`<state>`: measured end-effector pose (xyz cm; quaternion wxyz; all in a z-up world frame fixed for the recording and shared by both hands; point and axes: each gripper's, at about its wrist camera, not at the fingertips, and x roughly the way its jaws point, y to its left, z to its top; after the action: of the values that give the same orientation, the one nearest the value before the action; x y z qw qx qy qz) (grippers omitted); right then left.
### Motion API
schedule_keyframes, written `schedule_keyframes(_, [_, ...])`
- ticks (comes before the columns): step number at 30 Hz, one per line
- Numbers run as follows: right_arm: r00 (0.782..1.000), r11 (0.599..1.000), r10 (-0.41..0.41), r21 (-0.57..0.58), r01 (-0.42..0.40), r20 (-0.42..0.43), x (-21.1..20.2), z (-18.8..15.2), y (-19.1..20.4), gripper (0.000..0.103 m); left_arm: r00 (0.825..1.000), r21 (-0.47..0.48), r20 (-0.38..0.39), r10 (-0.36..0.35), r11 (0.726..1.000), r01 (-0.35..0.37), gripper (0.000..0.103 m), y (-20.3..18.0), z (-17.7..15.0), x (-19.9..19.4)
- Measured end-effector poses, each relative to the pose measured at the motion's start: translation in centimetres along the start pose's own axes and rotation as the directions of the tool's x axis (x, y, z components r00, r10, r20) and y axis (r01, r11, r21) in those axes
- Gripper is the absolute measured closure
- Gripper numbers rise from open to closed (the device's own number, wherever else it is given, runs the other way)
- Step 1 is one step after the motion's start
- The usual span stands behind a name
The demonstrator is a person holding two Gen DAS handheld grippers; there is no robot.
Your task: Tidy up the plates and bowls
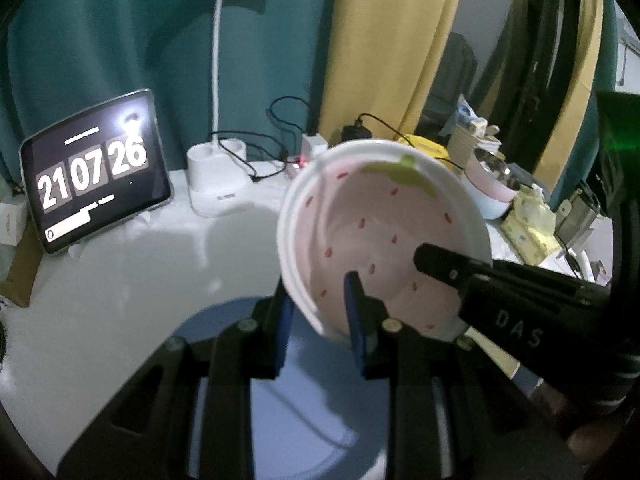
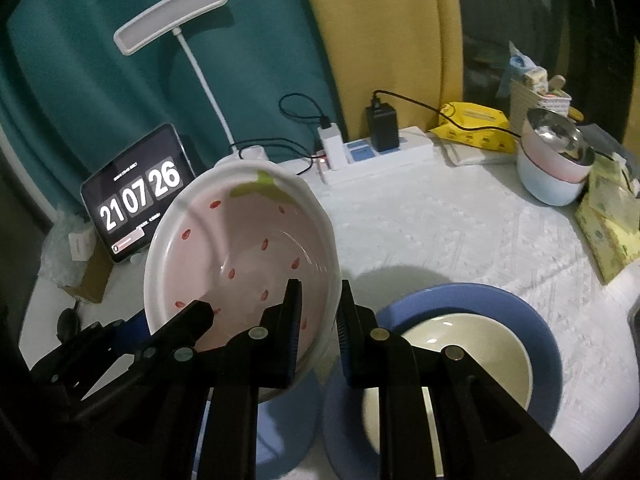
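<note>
Both grippers pinch the rim of the strawberry bowl (image 2: 240, 264): the right gripper (image 2: 318, 320) and left gripper (image 1: 320, 312) each straddle its near wall with jaws narrowed onto it, holding it tilted in the air, likely so it can be nested. Below lies the blue plate (image 2: 536, 320) holding a cream bowl (image 2: 472, 344). These sit on a white tablecloth (image 2: 440, 232) before teal and yellow curtains, with a desk lamp (image 1: 218, 60) and a tablet clock (image 1: 94, 172) behind.

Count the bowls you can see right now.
4: the strawberry bowl tilted, gripped at its rim; a cream bowl on the blue plate; two stacked bowls at the back right. More may be hidden.
</note>
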<state>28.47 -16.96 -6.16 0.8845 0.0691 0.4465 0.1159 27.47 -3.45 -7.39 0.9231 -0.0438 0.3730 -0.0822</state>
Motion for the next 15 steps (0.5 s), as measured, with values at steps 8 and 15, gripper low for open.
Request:
schedule_keyframes(8, [1.0,1.0,-0.009,0.023,0.009,0.006,-1.4,-0.8,-2.4,0.085,1.0,0.033,-0.011,-0.011,0.999,0.011,0.078,-2.7,-0.6,0.0])
schedule_keyframes(15, [1.0,0.999,-0.02,0.042,0.02,0.002,-2.2,-1.6,-4.5,0.085,0.999,0.069,-0.026,-0.02,0.997,0.022,0.078,-5.2,-1.3,0.2])
